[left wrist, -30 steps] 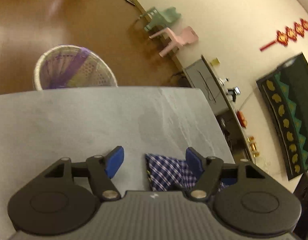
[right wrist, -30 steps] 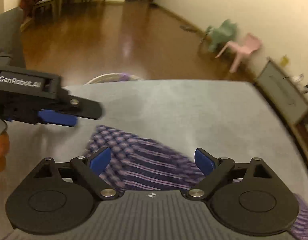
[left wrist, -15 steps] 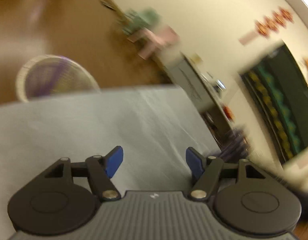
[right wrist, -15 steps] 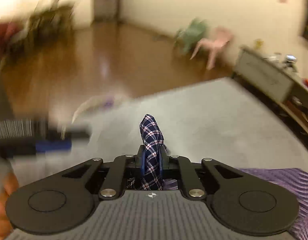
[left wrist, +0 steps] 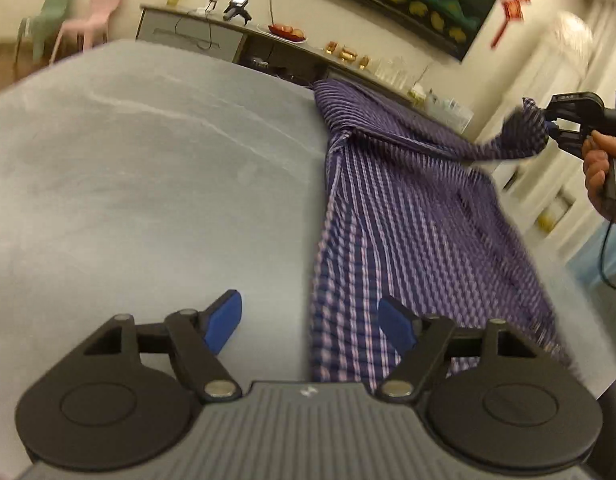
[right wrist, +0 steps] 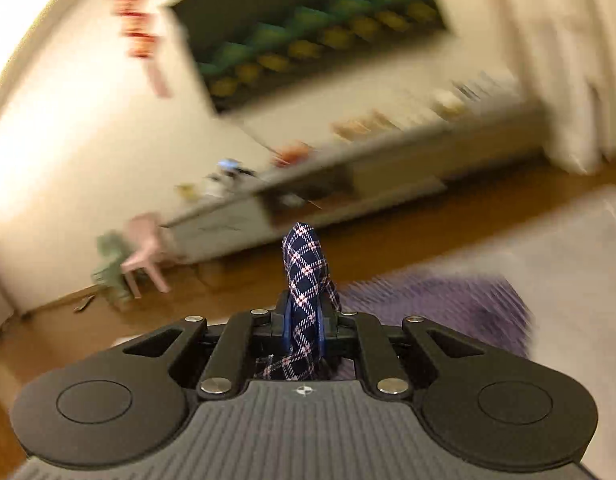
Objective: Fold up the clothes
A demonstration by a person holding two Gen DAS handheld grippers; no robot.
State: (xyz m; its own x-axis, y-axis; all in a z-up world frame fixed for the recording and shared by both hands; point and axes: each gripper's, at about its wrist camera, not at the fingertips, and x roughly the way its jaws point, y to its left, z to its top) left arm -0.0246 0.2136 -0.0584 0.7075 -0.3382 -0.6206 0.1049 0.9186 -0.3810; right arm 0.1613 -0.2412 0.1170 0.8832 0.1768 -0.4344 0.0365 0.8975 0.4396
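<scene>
Between the right gripper (right wrist: 304, 328) jaws, plaid shirt (right wrist: 306, 264) apparently pinched.

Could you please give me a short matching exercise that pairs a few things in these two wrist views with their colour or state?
Things:
1. right gripper
2. left gripper
3. plaid garment
4. small chair

States or colours:
A. pink, by the far wall
B. jaws opening, pads pressing on nothing
C. clamped on a fold of cloth
D. spread partly on the grey table, one end lifted

Pairs: 1-C, 2-B, 3-D, 4-A
</scene>
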